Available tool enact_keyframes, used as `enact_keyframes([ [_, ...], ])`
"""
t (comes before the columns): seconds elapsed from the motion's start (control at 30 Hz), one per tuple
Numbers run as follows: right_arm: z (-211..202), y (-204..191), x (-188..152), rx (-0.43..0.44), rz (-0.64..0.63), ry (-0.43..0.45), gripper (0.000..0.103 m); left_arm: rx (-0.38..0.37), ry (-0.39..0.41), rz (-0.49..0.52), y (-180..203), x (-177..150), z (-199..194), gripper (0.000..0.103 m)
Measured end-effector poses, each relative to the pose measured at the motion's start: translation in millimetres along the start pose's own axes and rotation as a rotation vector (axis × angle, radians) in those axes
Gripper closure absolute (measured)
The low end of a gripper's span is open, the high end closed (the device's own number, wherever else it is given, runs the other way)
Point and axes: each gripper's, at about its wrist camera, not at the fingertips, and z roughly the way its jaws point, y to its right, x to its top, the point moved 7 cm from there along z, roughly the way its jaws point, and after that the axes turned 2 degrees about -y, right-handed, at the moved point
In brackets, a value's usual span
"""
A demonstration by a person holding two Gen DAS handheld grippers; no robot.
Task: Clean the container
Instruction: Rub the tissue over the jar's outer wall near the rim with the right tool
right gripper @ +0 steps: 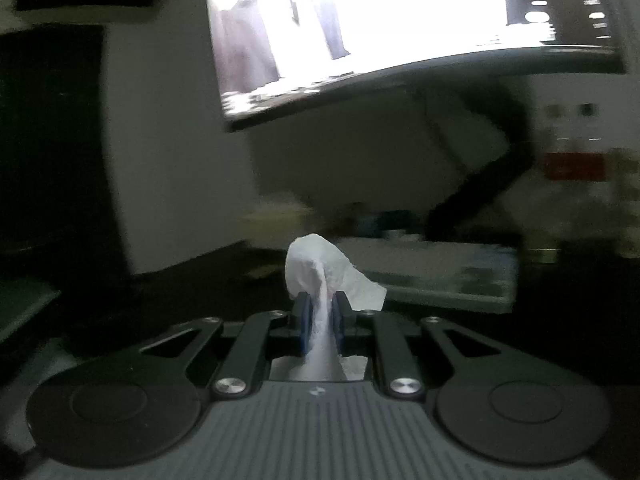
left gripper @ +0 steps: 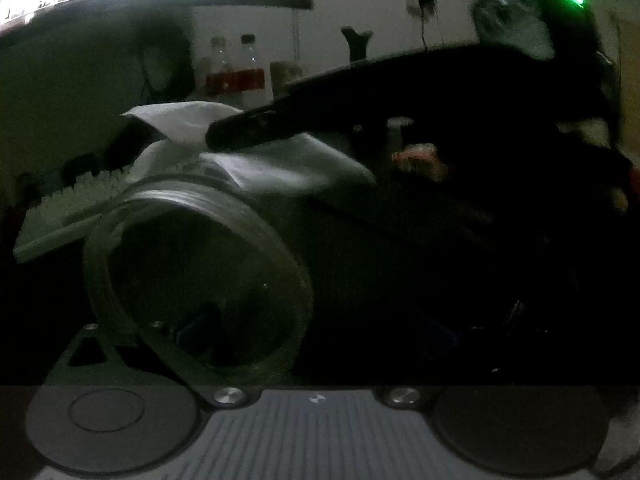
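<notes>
Above everything, lit monitor (right gripper: 360,32) fills the top of the right wrist view; room is dark. Below it, pale keyboard (left gripper: 64,216) sits on the desk, just behind the container. Clear container (left gripper: 192,276), threaded mouth facing the left camera, lies close against the left gripper (left gripper: 192,344); one dark finger shows through its wall, but too dim to tell if it's clamped. Right gripper (right gripper: 320,316) is clenched on a white tissue (right gripper: 320,264), blue pads (right gripper: 304,320) pinching it. From the left view, that tissue (left gripper: 224,148) hangs just above the container's rim. Bottles with red labels (left gripper: 236,76) stand at the back wall.
</notes>
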Motion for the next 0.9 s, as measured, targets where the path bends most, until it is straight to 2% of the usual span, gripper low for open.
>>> enact_keyframes([
  [0.1,-1.2,-17.2,-1.8,0.147,-0.005,-0.025,0.087,0.021,-0.008,0.005,-0.7,-0.3,1.9,0.000],
  [0.17,1.9,-13.9,-2.9,0.148,0.007,-0.029,0.088,0.026,-0.006,0.006,0.1,0.0,3.0,0.000],
  [0.2,3.5,-9.1,-3.3,0.134,0.019,-0.030,0.089,0.031,-0.005,0.007,0.3,0.2,2.9,0.000],
  [0.33,9.9,27.3,-4.2,-0.041,0.099,-0.022,0.089,0.053,0.001,0.015,2.1,1.0,2.7,0.000],
  [0.37,10.5,30.1,-4.7,-0.058,0.104,-0.022,0.089,0.059,0.005,0.020,3.4,1.3,2.8,0.000],
  [0.47,9.1,16.4,-4.4,0.006,0.053,-0.031,0.089,0.061,0.004,0.021,6.9,2.4,3.6,0.000],
  [0.53,6.1,1.3,-4.2,0.112,0.030,-0.034,0.089,0.054,0.002,0.014,7.9,2.4,3.6,0.000],
  [0.6,5.1,-8.3,-3.9,0.166,0.024,-0.024,0.089,0.050,0.002,0.003,4.5,-0.4,-3.0,0.000],
  [0.67,7.6,-7.0,-3.0,0.136,0.028,-0.002,0.089,0.049,0.004,-0.003,3.6,-1.8,-6.9,0.000],
  [0.8,12.0,12.5,-2.6,-0.065,0.020,0.037,0.089,0.053,0.005,-0.001,7.6,-2.0,-9.3,0.001],
  [0.9,11.2,21.2,-1.9,-0.072,0.064,0.018,0.089,0.048,0.005,-0.002,9.3,-1.8,-10.3,0.000],
])
